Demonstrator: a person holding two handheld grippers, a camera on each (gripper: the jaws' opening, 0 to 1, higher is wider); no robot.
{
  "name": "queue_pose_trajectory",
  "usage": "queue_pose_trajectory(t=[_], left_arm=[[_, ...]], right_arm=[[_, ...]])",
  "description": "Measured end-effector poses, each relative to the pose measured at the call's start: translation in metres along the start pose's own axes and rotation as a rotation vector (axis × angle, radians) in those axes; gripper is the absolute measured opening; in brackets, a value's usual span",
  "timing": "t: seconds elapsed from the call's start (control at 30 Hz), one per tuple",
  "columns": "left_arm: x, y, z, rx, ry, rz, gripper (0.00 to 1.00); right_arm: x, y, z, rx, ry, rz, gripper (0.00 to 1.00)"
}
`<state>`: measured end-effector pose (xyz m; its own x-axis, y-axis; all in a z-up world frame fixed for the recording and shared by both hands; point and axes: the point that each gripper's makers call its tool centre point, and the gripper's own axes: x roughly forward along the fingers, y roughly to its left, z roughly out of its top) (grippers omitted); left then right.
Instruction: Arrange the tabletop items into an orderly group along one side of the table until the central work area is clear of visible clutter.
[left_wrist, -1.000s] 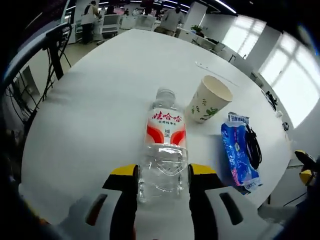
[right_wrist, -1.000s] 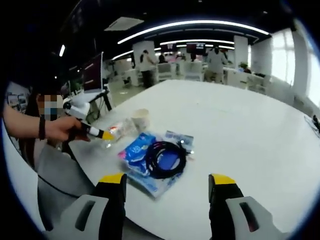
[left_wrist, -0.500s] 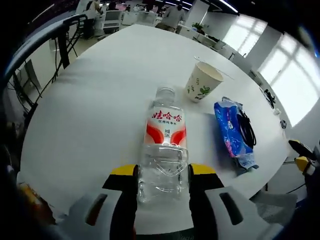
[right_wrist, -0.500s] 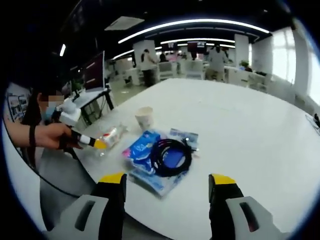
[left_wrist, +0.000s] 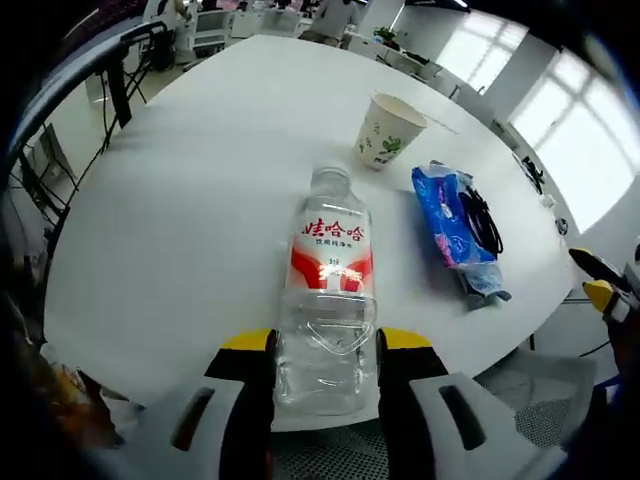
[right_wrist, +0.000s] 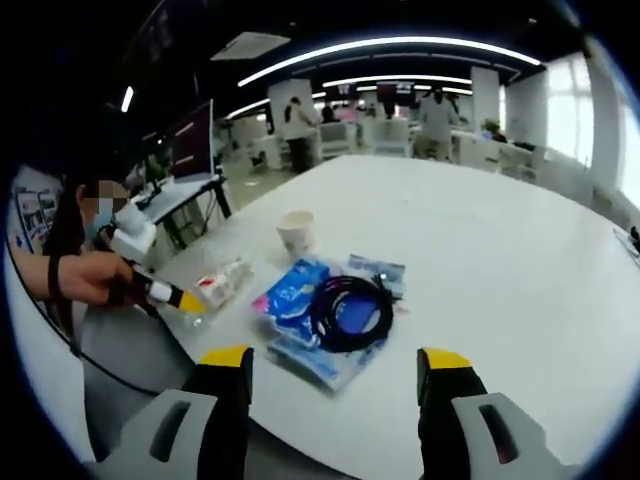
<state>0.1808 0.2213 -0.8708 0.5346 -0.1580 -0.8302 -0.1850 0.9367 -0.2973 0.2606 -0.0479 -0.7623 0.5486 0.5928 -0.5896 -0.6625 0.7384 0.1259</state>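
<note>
- Left gripper view: left gripper (left_wrist: 325, 345) jaws clamp the clear plastic water bottle with red label (left_wrist: 329, 290), lower centre, over the white worktop (left_wrist: 180, 200) edge. Advise lowering it flat beside the paper cup (left_wrist: 388, 129).
- Right gripper view: right gripper (right_wrist: 335, 362) jaws open, empty, at the bottom of the frame.

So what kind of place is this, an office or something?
Most likely an open-plan office: a large white table, rows of desks behind it, long ceiling strip lights and big windows.

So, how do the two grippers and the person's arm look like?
Both the left gripper and the right gripper have black jaws with yellow tips on pale grey bodies that carry dark slots. The person's forearm is bare, with a dark band at the wrist.
</note>
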Motion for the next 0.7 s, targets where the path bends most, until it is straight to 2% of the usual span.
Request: queue_pose_trajectory(t=[0.4, 0.53, 0.7], left_arm=[[-0.005, 0.001, -0.006, 0.030, -0.010, -0.043, 0.38], [-0.008, 0.003, 0.000, 0.029, -0.042, -0.063, 0.37], [-0.009, 0.003, 0.011, 0.048, -0.055, -0.072, 0.36]], right_arm=[[0.003, 0.008, -0.008, 0.013, 0.013, -0.003, 0.68], [0.003, 0.013, -0.012, 0.019, 0.014, 0.002, 0.68], [0.002, 0.013, -0.015, 0.024, 0.015, 0.001, 0.68]])
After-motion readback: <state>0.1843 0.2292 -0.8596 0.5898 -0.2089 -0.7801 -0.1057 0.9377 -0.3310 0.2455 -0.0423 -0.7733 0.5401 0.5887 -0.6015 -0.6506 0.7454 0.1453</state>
